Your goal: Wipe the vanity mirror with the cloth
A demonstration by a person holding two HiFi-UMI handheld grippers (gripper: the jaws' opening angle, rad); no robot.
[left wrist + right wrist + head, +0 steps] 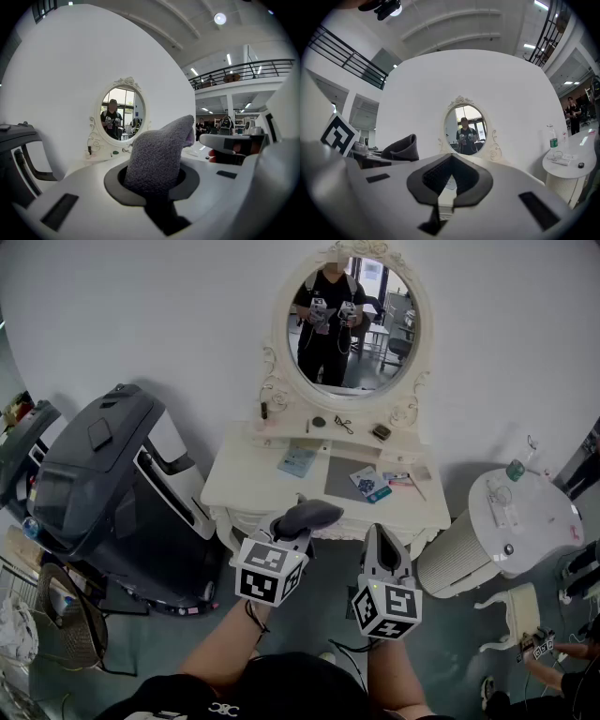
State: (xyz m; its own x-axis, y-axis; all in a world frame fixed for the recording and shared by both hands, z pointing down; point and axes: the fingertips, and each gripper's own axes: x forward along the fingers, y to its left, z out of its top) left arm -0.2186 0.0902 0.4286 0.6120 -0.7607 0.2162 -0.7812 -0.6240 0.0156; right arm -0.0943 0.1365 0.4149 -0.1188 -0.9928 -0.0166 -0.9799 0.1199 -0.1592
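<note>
The oval vanity mirror [352,324] in its white carved frame stands at the back of a white vanity table [246,486] and reflects the person holding both grippers. My left gripper [292,526] hovers before the table's front edge, shut on a grey terry cloth [311,514] that sticks up out of its jaws. In the left gripper view the cloth [159,157] fills the centre, with the mirror [123,112] far behind it. My right gripper [379,535] hangs beside it, shut and empty. In the right gripper view its jaws meet below the mirror [465,129], the cloth [403,147] at left.
A large dark grey machine [103,484] stands left of the vanity. A round white side table [525,512] with a bottle [515,470] is at right, a stool [520,610] below it. A blue booklet [298,461], a grey mat [347,481] and small items lie on the vanity top.
</note>
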